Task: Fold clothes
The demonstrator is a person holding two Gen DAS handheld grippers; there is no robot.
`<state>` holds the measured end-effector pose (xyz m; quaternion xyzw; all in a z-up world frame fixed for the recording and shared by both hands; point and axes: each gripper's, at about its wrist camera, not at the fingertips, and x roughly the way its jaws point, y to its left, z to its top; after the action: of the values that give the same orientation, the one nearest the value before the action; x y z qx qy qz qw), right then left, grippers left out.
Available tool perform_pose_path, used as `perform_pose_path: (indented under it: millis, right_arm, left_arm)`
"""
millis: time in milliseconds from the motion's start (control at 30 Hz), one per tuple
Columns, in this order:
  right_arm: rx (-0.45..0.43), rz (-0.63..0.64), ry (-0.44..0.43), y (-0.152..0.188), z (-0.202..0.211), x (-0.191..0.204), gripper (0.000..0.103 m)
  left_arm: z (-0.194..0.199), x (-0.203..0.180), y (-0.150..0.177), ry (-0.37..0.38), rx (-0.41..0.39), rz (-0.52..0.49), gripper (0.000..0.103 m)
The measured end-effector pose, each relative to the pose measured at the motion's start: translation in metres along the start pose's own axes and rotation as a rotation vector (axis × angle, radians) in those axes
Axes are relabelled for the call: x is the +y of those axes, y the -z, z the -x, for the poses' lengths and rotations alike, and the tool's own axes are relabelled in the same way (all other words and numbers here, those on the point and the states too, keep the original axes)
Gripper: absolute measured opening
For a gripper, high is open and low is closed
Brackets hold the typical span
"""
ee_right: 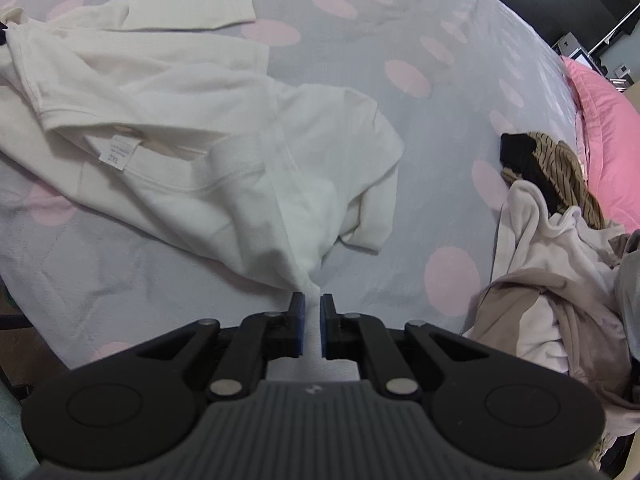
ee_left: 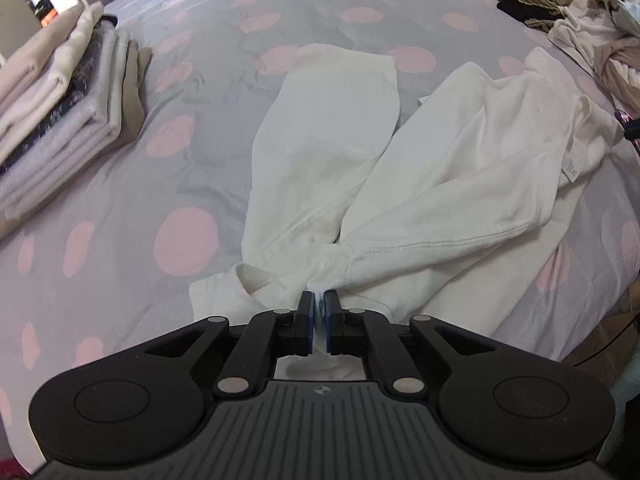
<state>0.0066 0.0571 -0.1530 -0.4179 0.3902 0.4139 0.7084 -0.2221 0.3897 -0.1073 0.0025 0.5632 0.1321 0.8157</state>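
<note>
On bed (ee_left: pixel 120 200), white shirt (ee_left: pixel 460 152) lies diagonal, both grippers pinching

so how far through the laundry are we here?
Done: a folded stack sits on the bed. In hand: the white sweatshirt, still rumpled, pinched by the left tongs and the right tongs. Left: folding it, then the unfolded pile by the pink pillow.

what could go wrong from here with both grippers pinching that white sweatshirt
1. Left gripper holds only a small twisted bunch of the white sweatshirt; it may slip free.
2. Right gripper also pinches just a corner.
3. The unfolded pile lies close by; dragged fabric could snag it.
</note>
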Motion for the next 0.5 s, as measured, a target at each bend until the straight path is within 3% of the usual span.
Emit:
perform_pose_path:
  millis: [33,100,133,333,500]
  right_arm:
    - [-0.013,0.000,0.001,0.001,0.004,-0.002,0.011]
    - [-0.042,-0.002,0.001,0.002,0.011,-0.006,0.012]
    - [-0.057,-0.005,0.000,0.003,0.015,-0.008,0.015]
    - [-0.155,0.026,-0.017,0.006,0.032,-0.011,0.025]
    - [-0.155,0.092,-0.046,0.008,0.021,-0.004,0.032]
  left_arm:
    - [0.004,-0.004,-0.001,-0.010,-0.013,-0.029,0.021]
    - [0.016,-0.013,0.000,-0.036,-0.054,-0.094,0.042]
    - [0.021,-0.017,-0.001,-0.047,-0.074,-0.125,0.046]
    - [0.032,-0.057,-0.010,-0.015,-0.120,-0.293,0.048]
    - [0.014,-0.091,-0.014,-0.020,-0.121,-0.479,0.048]
